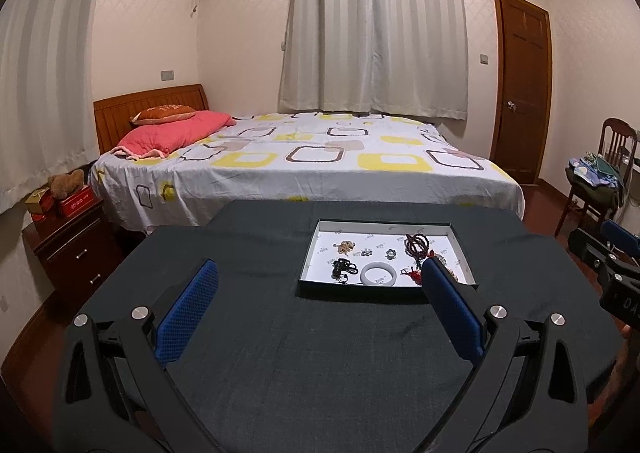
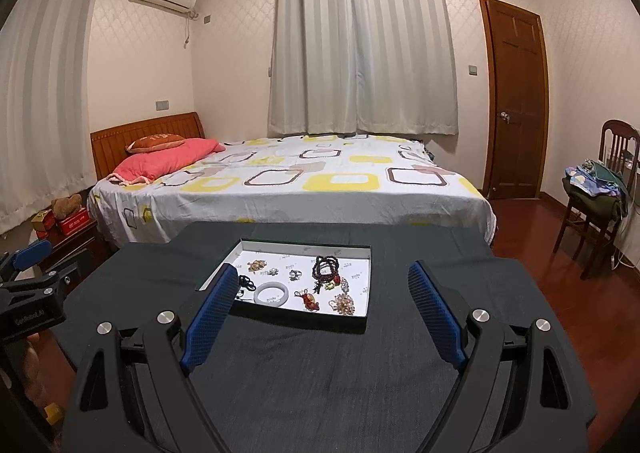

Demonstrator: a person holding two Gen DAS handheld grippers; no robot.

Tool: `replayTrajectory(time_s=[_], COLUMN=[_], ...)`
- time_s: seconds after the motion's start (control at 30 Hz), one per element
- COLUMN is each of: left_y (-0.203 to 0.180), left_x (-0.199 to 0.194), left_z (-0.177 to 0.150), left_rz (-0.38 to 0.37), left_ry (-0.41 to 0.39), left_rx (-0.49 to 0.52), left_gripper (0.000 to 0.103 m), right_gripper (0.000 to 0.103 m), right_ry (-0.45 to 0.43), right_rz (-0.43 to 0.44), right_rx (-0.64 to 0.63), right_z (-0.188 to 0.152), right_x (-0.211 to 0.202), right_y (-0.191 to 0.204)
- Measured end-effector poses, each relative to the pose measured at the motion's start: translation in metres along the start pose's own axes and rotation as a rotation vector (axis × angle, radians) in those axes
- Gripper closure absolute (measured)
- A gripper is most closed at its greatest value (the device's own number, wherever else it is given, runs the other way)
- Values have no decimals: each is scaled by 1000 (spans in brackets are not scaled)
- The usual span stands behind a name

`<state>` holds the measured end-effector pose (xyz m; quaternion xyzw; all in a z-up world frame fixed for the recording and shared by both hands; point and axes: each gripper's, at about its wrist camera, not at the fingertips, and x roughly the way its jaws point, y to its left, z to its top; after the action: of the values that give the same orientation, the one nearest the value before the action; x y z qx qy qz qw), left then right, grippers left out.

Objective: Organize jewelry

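White bangle [image 2: 271, 294] — one, in tray [image 2: 304, 244]; both hand-held grippers [image 1: 320, 285] [image 2: 322, 285] spread, empty.

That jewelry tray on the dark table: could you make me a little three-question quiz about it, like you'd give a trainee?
1. True or false: the white bangle lies inside the tray.
2. Multiple choice: the dark red bead string sits (A) on the bed, (B) in the tray, (C) between the jaws of the left gripper.
3. Fill in: both the left gripper and the right gripper have their jaws ____ and hold nothing.

Key: 1 true. 2 B. 3 open.
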<state>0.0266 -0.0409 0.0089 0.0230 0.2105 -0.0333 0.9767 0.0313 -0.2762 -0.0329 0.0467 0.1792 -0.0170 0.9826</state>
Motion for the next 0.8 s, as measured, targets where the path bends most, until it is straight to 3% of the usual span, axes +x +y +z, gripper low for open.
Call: replayTrajectory(time_s=[0.8], left_y=[-1], left_x=[2], left_z=[-3], left_rz=[4], left_ry=[15], left_rx=[-17], left_gripper=[4], right_gripper=[19], right_ry=[6], right_rz=[0], right_rx=[-1], right_z=[-3], right_x=[-1], right_y=[3])
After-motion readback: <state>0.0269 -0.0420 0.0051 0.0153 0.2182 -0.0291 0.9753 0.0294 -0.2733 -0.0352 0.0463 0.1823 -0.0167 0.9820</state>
